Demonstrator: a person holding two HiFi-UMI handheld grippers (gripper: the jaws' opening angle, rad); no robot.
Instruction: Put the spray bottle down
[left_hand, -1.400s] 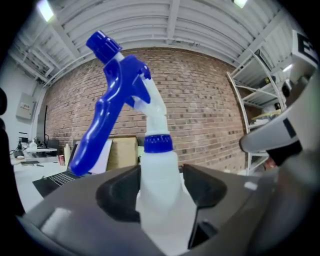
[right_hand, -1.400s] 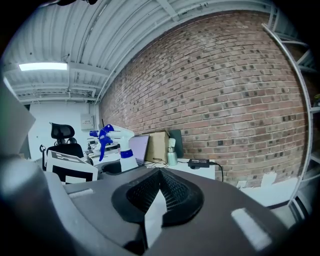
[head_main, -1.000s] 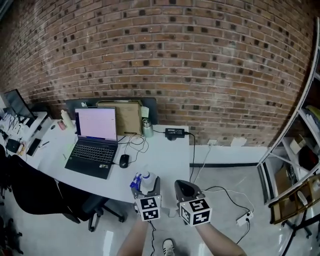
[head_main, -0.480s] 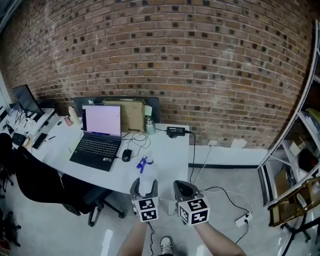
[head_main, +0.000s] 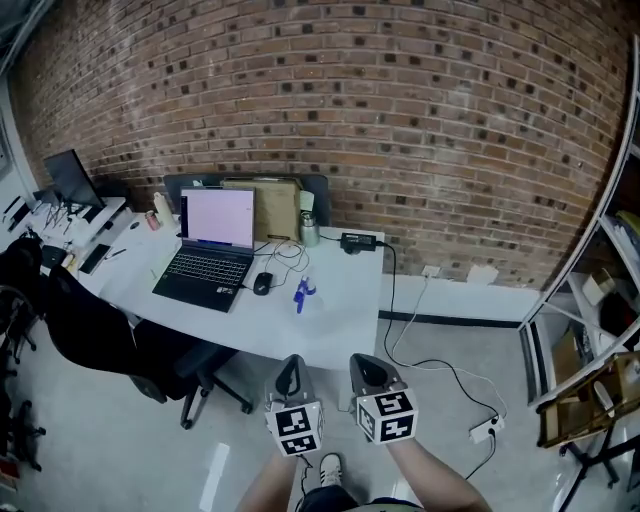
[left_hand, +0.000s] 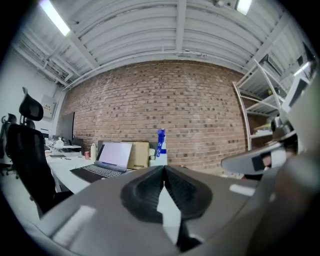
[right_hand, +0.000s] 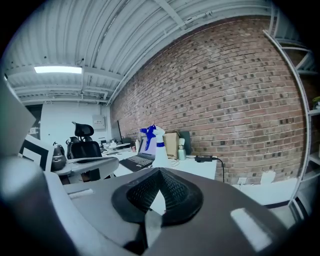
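Observation:
The spray bottle (head_main: 302, 296), clear with a blue trigger head, stands upright on the white desk (head_main: 340, 320), right of the mouse. It also shows ahead as the spray bottle (left_hand: 160, 146) in the left gripper view and as the spray bottle (right_hand: 156, 145) in the right gripper view. My left gripper (head_main: 290, 372) hangs over the floor, well back from the desk edge. Its jaws are closing, and the left gripper (left_hand: 164, 170) pads meet with nothing between them. My right gripper (head_main: 362, 368) is beside it, and the right gripper (right_hand: 159, 172) is shut and empty.
On the desk are an open laptop (head_main: 215, 245), a mouse (head_main: 262, 284), a cardboard box (head_main: 272, 205), a metal flask (head_main: 311, 230) and a power adapter (head_main: 358, 241). A black office chair (head_main: 100, 330) stands at the left. Metal shelving (head_main: 590, 330) is at the right, with a power strip (head_main: 480, 432) on the floor.
The left gripper let go of the spray bottle, which now stands alone on the desk. Both grippers drew back from the desk, and the left jaws went from wide open to shut.

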